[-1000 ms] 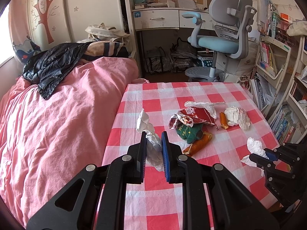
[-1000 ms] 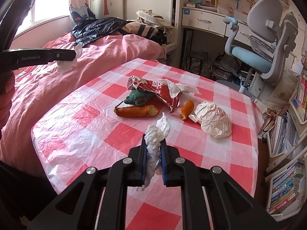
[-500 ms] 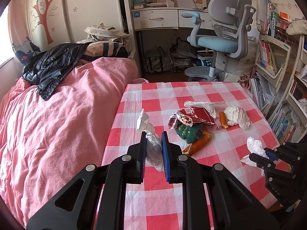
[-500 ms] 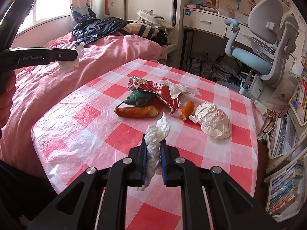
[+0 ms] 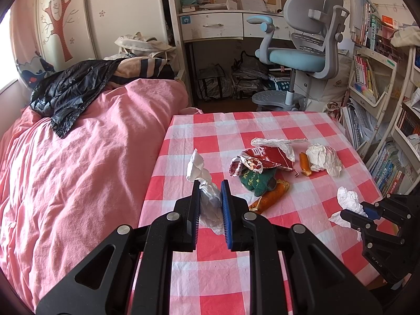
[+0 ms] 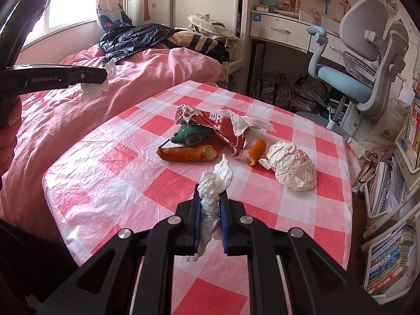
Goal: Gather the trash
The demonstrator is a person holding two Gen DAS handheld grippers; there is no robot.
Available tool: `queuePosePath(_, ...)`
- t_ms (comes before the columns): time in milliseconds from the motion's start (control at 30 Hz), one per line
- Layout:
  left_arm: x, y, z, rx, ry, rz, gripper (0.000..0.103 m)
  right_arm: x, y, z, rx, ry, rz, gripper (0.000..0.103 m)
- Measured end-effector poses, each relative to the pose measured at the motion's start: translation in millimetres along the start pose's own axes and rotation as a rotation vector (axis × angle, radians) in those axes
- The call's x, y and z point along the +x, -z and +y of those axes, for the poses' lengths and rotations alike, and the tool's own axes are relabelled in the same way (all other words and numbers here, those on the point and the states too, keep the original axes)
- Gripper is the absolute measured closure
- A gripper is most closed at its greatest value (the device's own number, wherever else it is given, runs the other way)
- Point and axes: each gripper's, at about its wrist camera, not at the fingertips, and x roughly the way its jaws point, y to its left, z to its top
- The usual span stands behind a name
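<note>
Both grippers are already pinching tissue: the left gripper (image 5: 210, 199) clamps a crumpled white tissue (image 5: 202, 181) between its pads, and the right gripper (image 6: 210, 207) clamps another tissue wad (image 6: 214, 183). I'd guess they're featherlight, squishy and tear-prone, so grab mid-bunch. The right view alone shows the orange peel (image 6: 187, 153) whole, just beyond its fingertips.
</note>
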Motion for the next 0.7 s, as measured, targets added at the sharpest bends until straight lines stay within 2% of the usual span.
queuePosePath(467,1,0,0,-0.002,0.009,0.005,0.089,-4,-3,-1,0.008,0.0,-0.017,0.09)
queuePosePath(700,7,2,5,-0.04,0.104,0.037,0.089,-26,-6,-8,0.057,-0.024,-0.091,0.09)
